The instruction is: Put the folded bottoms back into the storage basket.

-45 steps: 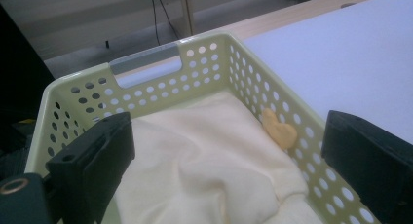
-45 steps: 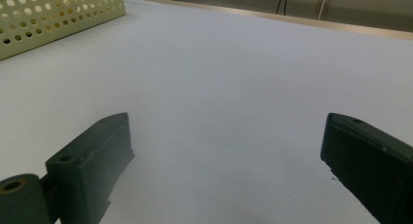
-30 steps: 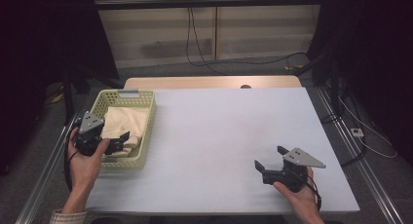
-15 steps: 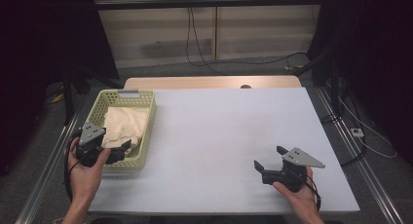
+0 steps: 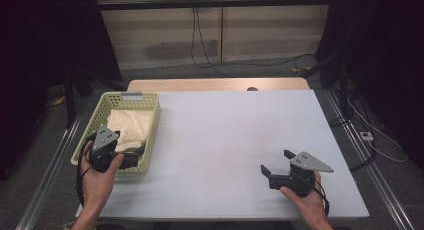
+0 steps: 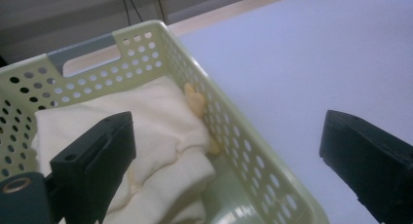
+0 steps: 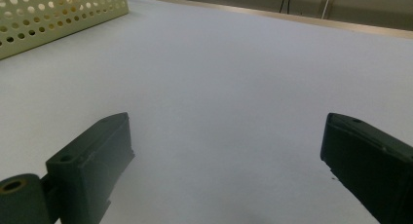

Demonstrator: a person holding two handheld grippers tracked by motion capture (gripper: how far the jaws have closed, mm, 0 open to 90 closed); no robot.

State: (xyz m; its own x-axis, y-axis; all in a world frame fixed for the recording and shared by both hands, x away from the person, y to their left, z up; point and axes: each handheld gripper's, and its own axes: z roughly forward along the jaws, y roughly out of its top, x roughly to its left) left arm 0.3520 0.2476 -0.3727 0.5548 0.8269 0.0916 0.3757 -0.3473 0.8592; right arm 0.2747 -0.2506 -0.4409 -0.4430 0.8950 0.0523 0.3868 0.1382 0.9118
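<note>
The big white worktop [image 5: 225,140] holds a green basket [image 5: 150,135] at 9 o'clock. A soft cream cloth [image 5: 131,127] lies inside it. The left claw [image 5: 134,157] hangs wide over the basket's near edge. The right claw [image 5: 276,162] sits wide at 5 o'clock, holding nothing.

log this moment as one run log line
left gripper: open, at basket near corner, over cream cloth | right gripper: open, empty, low over table
</note>
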